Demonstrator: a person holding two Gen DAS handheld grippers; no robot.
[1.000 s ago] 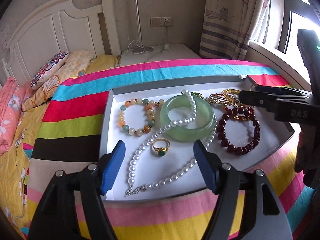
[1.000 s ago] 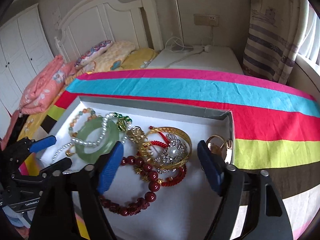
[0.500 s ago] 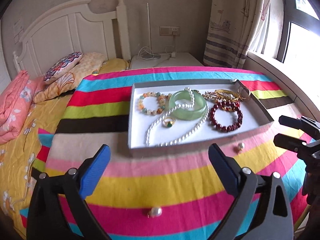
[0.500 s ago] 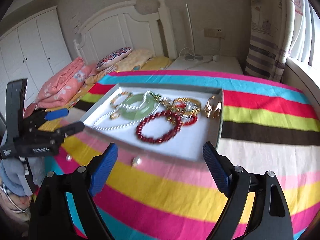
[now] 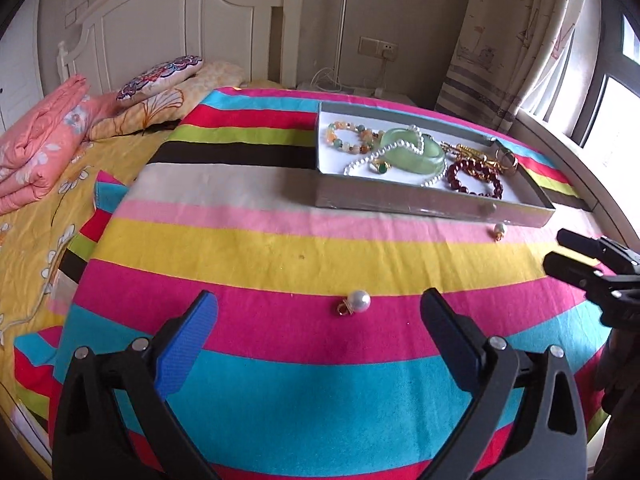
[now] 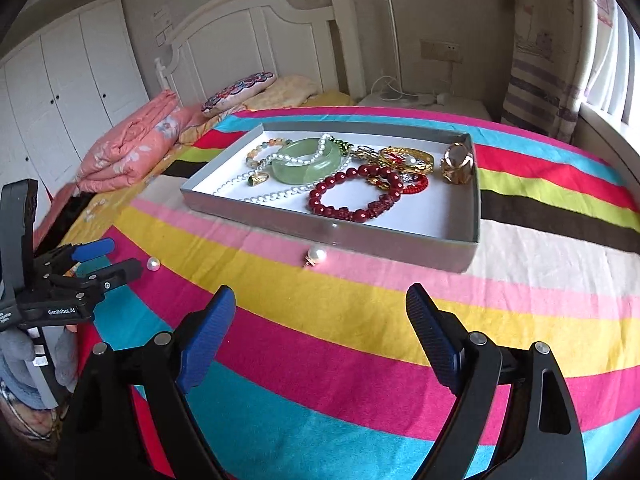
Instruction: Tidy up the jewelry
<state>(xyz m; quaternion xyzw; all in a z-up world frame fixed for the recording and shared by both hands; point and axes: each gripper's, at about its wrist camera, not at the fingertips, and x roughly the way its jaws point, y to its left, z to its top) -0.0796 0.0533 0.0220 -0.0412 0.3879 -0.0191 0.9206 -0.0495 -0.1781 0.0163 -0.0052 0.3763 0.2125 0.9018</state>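
A grey tray (image 5: 400, 198) (image 6: 320, 228) on the striped bedspread holds a jade bangle (image 5: 416, 152) (image 6: 308, 164), a pearl necklace (image 5: 384, 156), a dark red bead bracelet (image 5: 476, 178) (image 6: 352, 196), a mixed-colour bead bracelet (image 5: 348, 138), a green-stone ring (image 5: 380, 167) and gold bangles (image 6: 408, 158). Two pearl earrings lie outside on the spread. One (image 5: 358, 302) (image 6: 153, 264) sits just ahead of my left gripper (image 5: 319, 295) (image 6: 126, 257). The other (image 5: 499, 231) (image 6: 316, 256) rests by the tray's front wall, ahead of my right gripper (image 6: 321, 291) (image 5: 554, 249). Both grippers are open and hold nothing.
A folded pink quilt (image 5: 40, 148) (image 6: 132, 148) and pillows (image 5: 160, 76) lie at the left by the white headboard (image 6: 248, 40). White wardrobe doors (image 6: 60, 80) stand further left. A bedside table with cables (image 6: 420, 100), a curtain (image 5: 500, 40) and a window sill (image 5: 580, 168) border the right side.
Both grippers have pulled back from above the tray toward the near part of the bed. The left jaws have spread wider. The two pearl earrings on the spread have come into view.
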